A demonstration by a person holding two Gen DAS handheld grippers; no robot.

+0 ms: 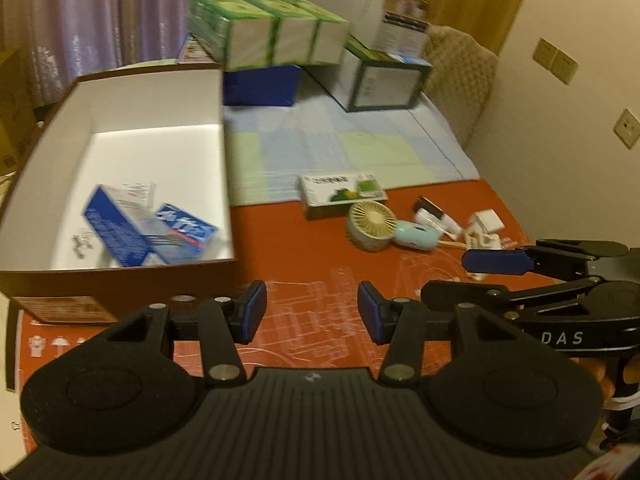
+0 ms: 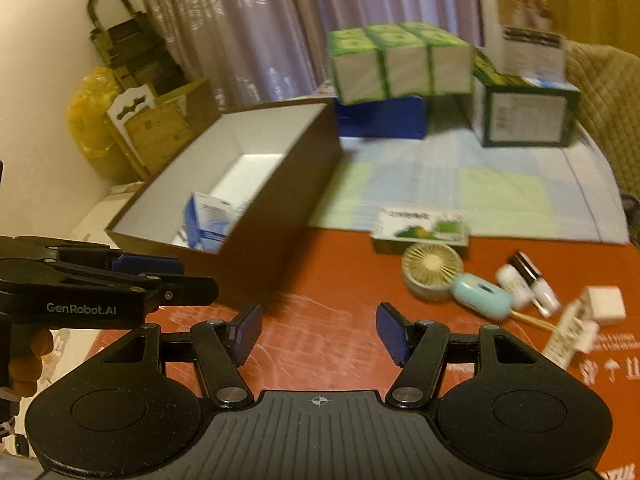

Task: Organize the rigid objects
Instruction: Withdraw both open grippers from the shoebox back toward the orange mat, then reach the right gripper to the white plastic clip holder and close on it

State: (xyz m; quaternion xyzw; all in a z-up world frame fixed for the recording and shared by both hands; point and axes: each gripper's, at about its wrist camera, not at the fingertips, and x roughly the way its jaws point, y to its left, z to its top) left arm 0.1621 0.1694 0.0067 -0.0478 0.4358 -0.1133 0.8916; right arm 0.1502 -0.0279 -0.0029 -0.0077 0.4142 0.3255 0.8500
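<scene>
A brown box with a white inside (image 1: 160,96) (image 2: 276,128) stands at the left of the red mat and holds blue packets (image 1: 132,232) (image 2: 208,224). On the mat to the right lie a green-and-white carton (image 1: 342,192) (image 2: 420,228), a small hand fan (image 1: 370,224) (image 2: 430,272) with a light-blue handle, small bottles (image 1: 434,216) (image 2: 528,284) and a white charger (image 1: 486,220) (image 2: 604,304). My left gripper (image 1: 312,316) is open over bare mat, nothing between its pads. My right gripper (image 2: 318,334) is open too, also empty, and shows from the side in the left wrist view (image 1: 496,276).
Green-and-white cartons (image 1: 268,28) on a blue box (image 1: 260,84), a dark green box (image 1: 384,84) and a tall white box (image 2: 524,24) stand at the back on a checked cloth (image 1: 340,148). Curtains hang behind. Bags and cardboard (image 2: 132,120) sit far left.
</scene>
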